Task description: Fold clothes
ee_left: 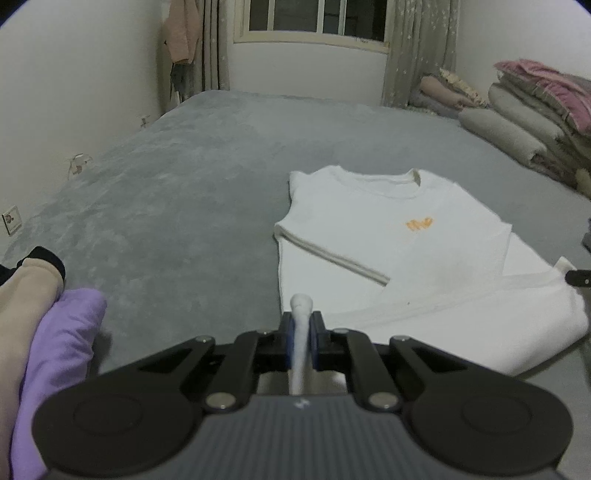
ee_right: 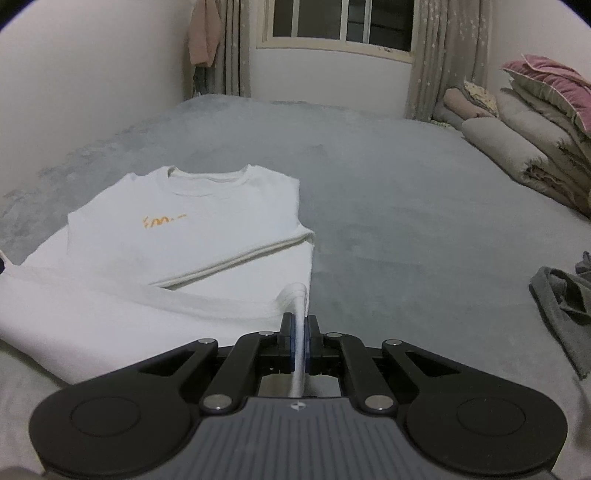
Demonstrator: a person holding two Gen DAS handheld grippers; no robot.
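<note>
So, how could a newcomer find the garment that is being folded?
Look at the wide grey bed under the window. The white shirt lies flat on it, sleeves folded inward. Only it bears a small orange print on the chest.

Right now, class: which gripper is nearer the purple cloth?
Left. The left gripper, pinching the white shirt, has the purple cloth beside it; the right gripper holds the shirt's opposite corner.

A home bedroom: a grey-covered bed [ee_left: 192,192] stretches ahead of the tongs, a curtained window [ee_right: 341,26] beyond, folded quilts [ee_right: 535,122] stacked far right.
</note>
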